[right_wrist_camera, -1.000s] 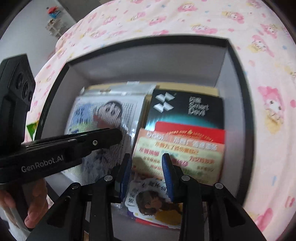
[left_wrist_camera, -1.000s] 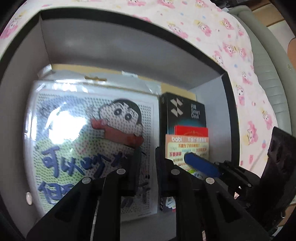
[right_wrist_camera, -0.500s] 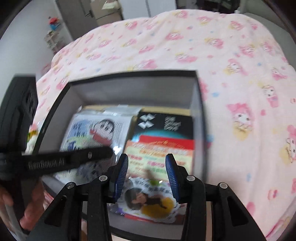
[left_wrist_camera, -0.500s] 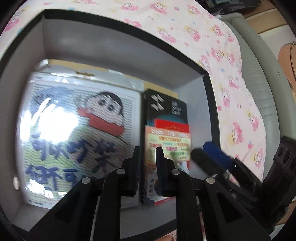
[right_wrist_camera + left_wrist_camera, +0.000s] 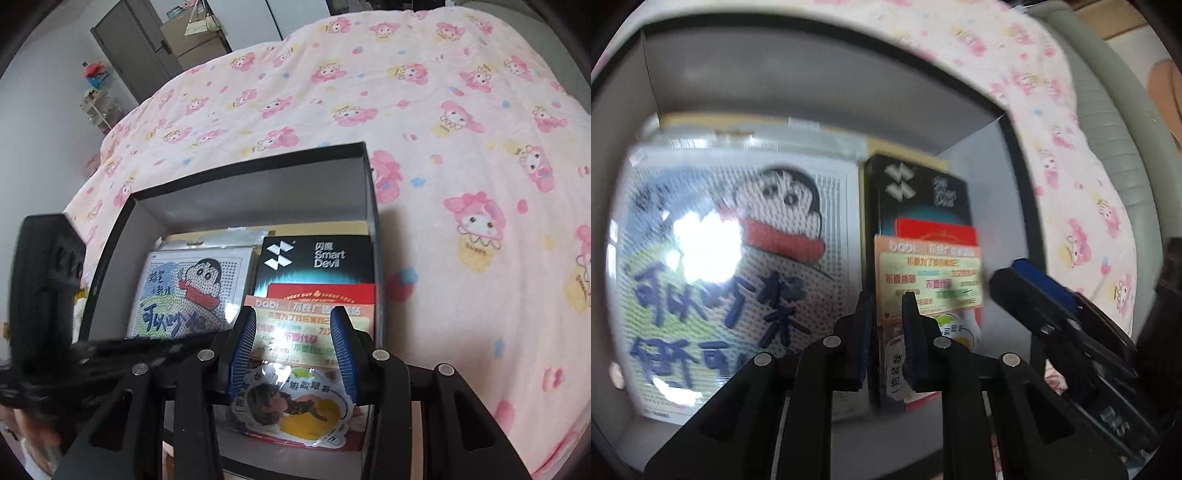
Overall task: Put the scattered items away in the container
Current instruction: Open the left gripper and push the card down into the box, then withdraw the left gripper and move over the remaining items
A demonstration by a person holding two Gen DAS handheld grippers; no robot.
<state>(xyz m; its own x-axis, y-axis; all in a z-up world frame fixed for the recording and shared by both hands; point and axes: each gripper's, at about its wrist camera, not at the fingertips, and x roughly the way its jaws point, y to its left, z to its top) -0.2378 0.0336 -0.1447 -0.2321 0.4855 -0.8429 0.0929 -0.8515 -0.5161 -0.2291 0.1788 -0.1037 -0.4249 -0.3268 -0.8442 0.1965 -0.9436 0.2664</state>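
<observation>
Presently the right hand-held gripper (image 5: 293,349) hangs above the sticker pack (image 5: 295,406), jaws just widened, nothing between them. Pack lies near-right inside the box (image 5: 236,192). Left hand-held gripper (image 5: 886,321) is narrowly spread, empty.

Box (image 5: 207,206): matt grey card inside, black rim. Bead picture (image 5: 184,291) in glossy clear plastic, glare on it. Black carton (image 5: 317,258) semi-gloss card. Sticker (image 5: 291,406) shiny. Bedspread (image 5: 443,147): soft cloth, printed.
</observation>
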